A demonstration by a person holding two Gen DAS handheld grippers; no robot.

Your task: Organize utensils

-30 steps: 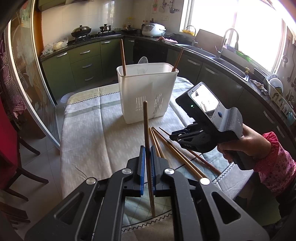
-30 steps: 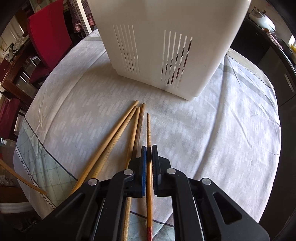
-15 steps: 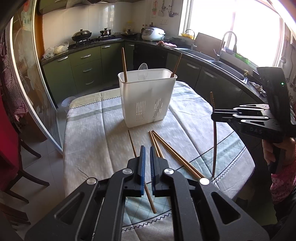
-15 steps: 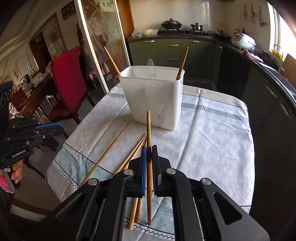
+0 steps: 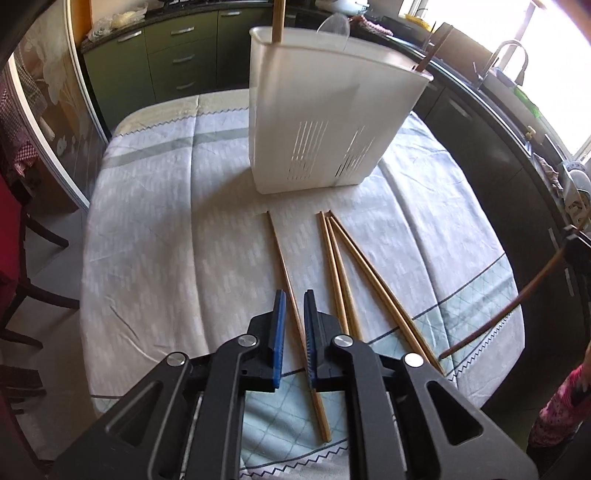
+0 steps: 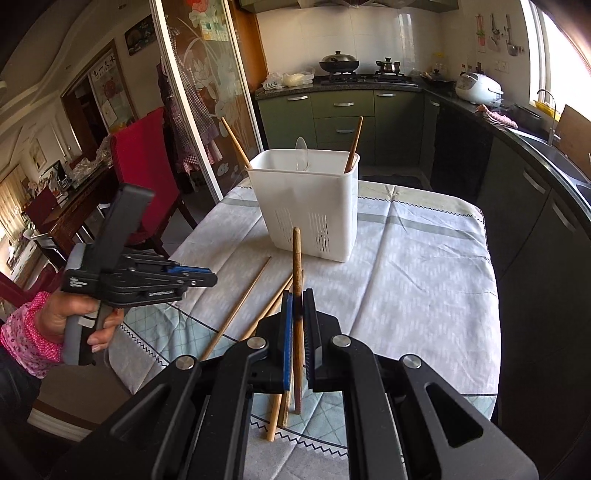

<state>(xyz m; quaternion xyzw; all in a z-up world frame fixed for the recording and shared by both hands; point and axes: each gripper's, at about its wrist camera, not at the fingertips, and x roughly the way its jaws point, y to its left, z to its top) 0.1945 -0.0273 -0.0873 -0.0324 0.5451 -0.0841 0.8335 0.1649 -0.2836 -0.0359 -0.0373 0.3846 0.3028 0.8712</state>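
On the left of the right wrist view a hand (image 6: 70, 321) in a pink patterned sleeve (image 6: 26, 343) holds the left gripper (image 6: 210, 278) level above the table edge; white lettering runs along its black body but is too small to read. In its own view the left gripper (image 5: 293, 325) points down at the pale tablecloth (image 5: 166, 236), its jaws having just been opening to a narrow gap, with a single chopstick (image 5: 284, 266) lying on the cloth between the blue pads (image 5: 279, 328), not pressed by them. Just to its right lie more loose chopsticks (image 5: 354, 266), fanned out and touching near their far ends. Beyond them stands the white slotted utensil holder (image 5: 317, 122), upright, with two chopsticks and a clear spoon (image 5: 334, 27) standing inside. Farther right, the right gripper (image 6: 297, 321) is clamped on a darker chopstick (image 6: 296, 258), lifted off the cloth and pointing toward the holder.
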